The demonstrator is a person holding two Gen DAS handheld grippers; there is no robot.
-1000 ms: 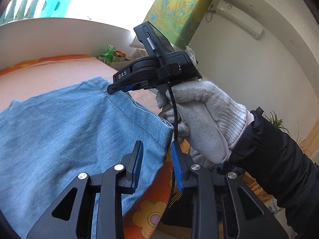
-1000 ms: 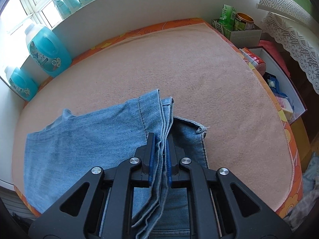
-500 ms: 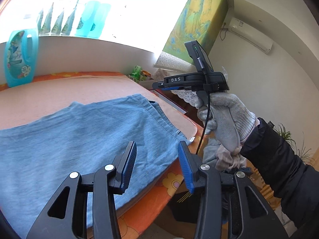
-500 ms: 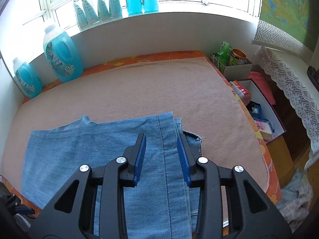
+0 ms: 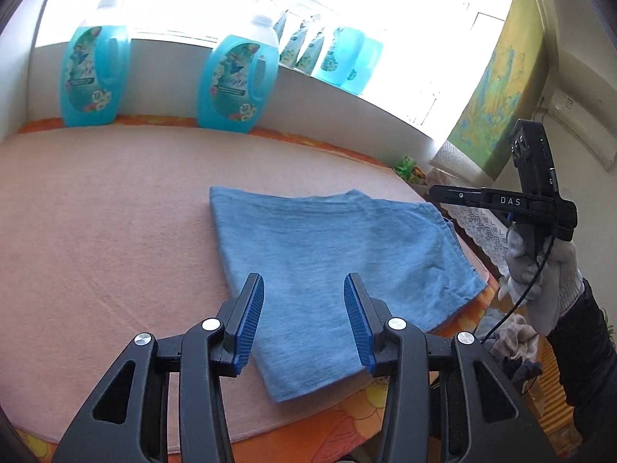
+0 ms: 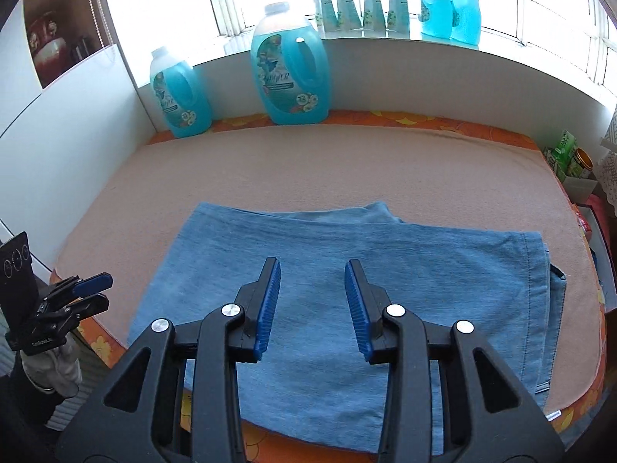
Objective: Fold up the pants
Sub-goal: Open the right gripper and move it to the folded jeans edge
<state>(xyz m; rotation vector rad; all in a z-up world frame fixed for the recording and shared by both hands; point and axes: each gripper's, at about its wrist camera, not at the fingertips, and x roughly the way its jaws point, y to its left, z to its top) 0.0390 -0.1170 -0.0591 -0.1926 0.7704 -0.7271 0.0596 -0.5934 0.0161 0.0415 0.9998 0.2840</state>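
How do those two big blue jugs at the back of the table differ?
In the right wrist view, the left jug looks smaller and stands in the corner by the white wall; the right jug looks taller and wider and stands nearer the middle. Both hold turquoise liquid, wear white caps and stand upright below the window sill.

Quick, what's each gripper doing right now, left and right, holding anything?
Left gripper: open, holding nothing, above the folded jeans.
Right gripper: open, holding nothing, also above the jeans.

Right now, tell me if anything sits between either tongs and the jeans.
Nothing visible does. The left tongs and right tongs both hang open above the folded jeans, apart from the cloth. The detergent bottles stand far back by the wall.
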